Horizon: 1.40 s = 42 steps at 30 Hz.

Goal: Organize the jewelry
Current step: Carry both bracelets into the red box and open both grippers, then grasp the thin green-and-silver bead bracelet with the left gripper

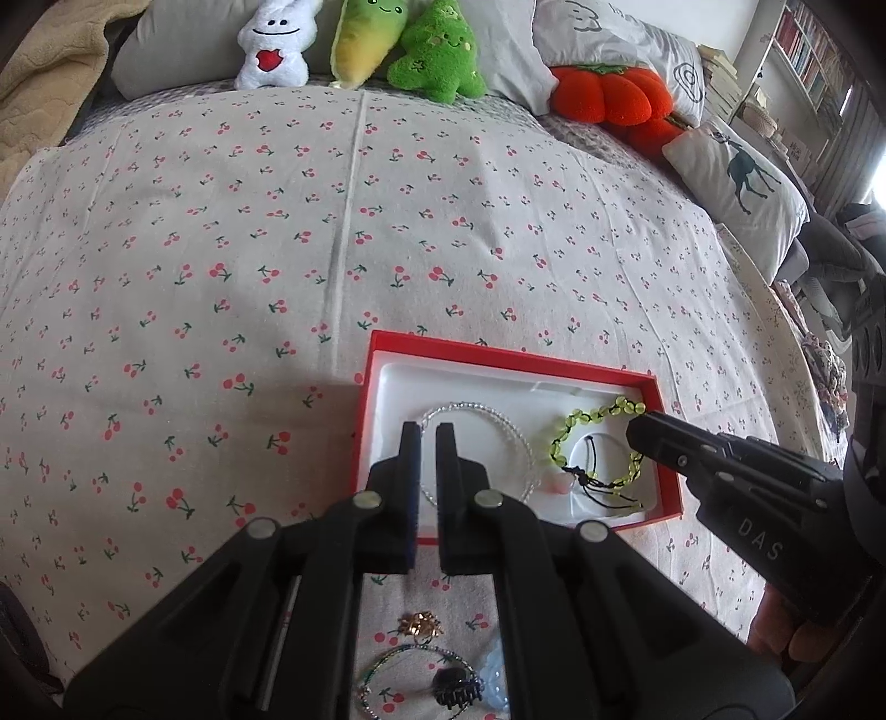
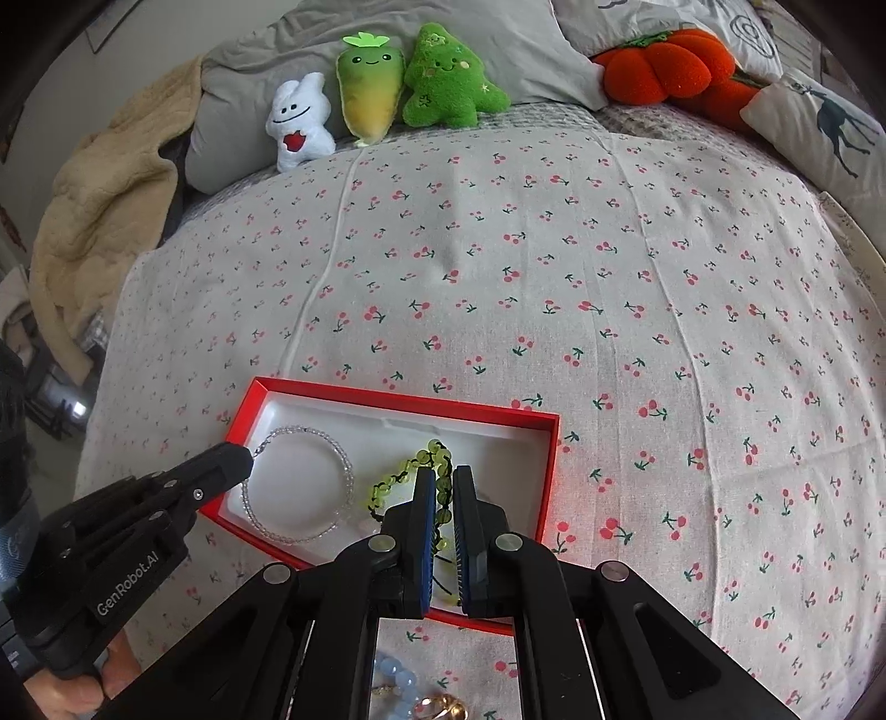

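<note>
While both black grippers point down at the bed, a red cardboard box with a white plastic tray inside (image 1: 382, 354) lies on the white bedsheet with little red cherries (image 1: 221, 221).

In the tray lie two bracelets. A clear glass bead bracelet (image 2: 302, 487) lies on the left side. A yellow-green bead bracelet with a black cord (image 1: 587, 448) lies on the right side.

The left gripper (image 1: 427, 437) is nearly shut, with only a thin gap between its fingers. Its tip is at the clear bracelet, but I cannot tell if it pinches it. On its side I can read "GenRobot.AI".

The right gripper (image 2: 443, 482) is nearly shut too. Green beads and cord show in the thin gap between its fingers. Whether it grips them I cannot tell. On its side I can read "DAS".

More jewelry lies on the sheet, nearer than the box: a gold ring (image 1: 422, 625), a thin green bead bracelet (image 1: 376, 670), a small black hair claw (image 1: 454, 689) and a pale blue bead bracelet (image 2: 396, 684).

At the back of the bed sit a white plush toy with a red heart (image 1: 274, 47) and a green plush tree (image 1: 437, 52).
</note>
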Available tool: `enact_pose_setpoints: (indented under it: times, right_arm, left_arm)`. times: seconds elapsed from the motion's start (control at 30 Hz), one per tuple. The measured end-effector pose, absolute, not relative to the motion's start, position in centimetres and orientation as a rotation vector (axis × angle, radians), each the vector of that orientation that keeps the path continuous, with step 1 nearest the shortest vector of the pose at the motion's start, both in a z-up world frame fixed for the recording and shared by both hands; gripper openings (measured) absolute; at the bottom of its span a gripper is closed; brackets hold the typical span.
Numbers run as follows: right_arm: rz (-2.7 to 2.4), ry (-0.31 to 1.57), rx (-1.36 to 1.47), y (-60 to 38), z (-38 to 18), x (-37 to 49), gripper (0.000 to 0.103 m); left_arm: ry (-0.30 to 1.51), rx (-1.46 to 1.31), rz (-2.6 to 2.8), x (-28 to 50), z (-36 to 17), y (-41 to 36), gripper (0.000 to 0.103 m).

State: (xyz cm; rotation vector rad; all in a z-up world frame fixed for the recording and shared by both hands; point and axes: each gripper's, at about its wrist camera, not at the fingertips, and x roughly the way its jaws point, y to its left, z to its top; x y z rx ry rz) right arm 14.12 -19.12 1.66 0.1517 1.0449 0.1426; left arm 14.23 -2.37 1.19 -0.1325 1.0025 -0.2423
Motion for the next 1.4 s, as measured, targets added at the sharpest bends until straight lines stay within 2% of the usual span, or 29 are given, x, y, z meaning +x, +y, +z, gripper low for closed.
enact_pose_setpoints:
  times: [0.03,0.1,0.17,0.27,0.3,0.33,0.37,0.4,0.5,0.57,0.63,0.73,0.87,1.4]
  right_arm:
    - [0.144,1.051,0.153,-19.2,1.7,14.0,0.007]
    - [0.154,1.059,0.171,-19.5,2.0,13.8,0.014]
    - [0.151,1.063,0.178,-19.9,2.4,13.3,0.015]
    - [0.141,1.059,0.174,-20.4,3.1,12.5,0.024]
    - [0.138,1.058,0.172,-20.6,3.3,12.2,0.033]
    - [0.136,1.056,0.172,-20.7,3.6,11.8,0.052]
    - [0.132,1.049,0.177,-20.8,3.8,11.4,0.061]
    - [0.13,1.04,0.179,-20.9,4.1,10.9,0.067]
    - [0.136,1.048,0.171,-21.1,4.5,9.8,0.067]
    - [0.139,1.055,0.171,-21.2,4.4,9.0,0.073]
    - [0.133,1.061,0.161,-21.4,4.2,8.3,0.085]
    - [0.123,1.06,0.134,-21.5,4.0,7.1,0.095]
    - [0.104,1.07,0.076,-21.3,3.5,5.7,0.095]
    - [0.133,1.219,0.025,-20.5,0.0,2.8,0.095]
  left_arm:
    - [1.005,-0.126,-0.238,14.1,1.3,-2.3,0.007]
    - [0.999,-0.109,-0.232,13.6,1.7,-2.2,0.024]
    - [0.99,-0.087,-0.225,13.0,2.2,-2.1,0.035]
    - [0.99,-0.063,-0.221,11.9,2.7,-1.8,0.05]
    - [0.991,-0.058,-0.219,11.6,2.9,-1.6,0.057]
    - [0.994,-0.053,-0.215,11.2,2.9,-1.4,0.06]
    - [0.996,-0.05,-0.21,10.8,3.0,-1.3,0.065]
    - [0.999,-0.049,-0.204,10.4,3.0,-1.1,0.069]
    - [1.018,-0.039,-0.176,9.3,2.8,-0.7,0.082]
    - [1.035,-0.036,-0.165,8.7,2.5,-0.5,0.084]
    - [1.058,-0.034,-0.16,8.0,2.1,-0.3,0.086]
    - [1.094,-0.02,-0.153,7.1,1.4,0.0,0.093]
    - [1.132,0.018,-0.131,5.9,0.3,0.4,0.099]
    - [1.24,0.015,-0.251,2.8,-2.8,2.6,0.099]
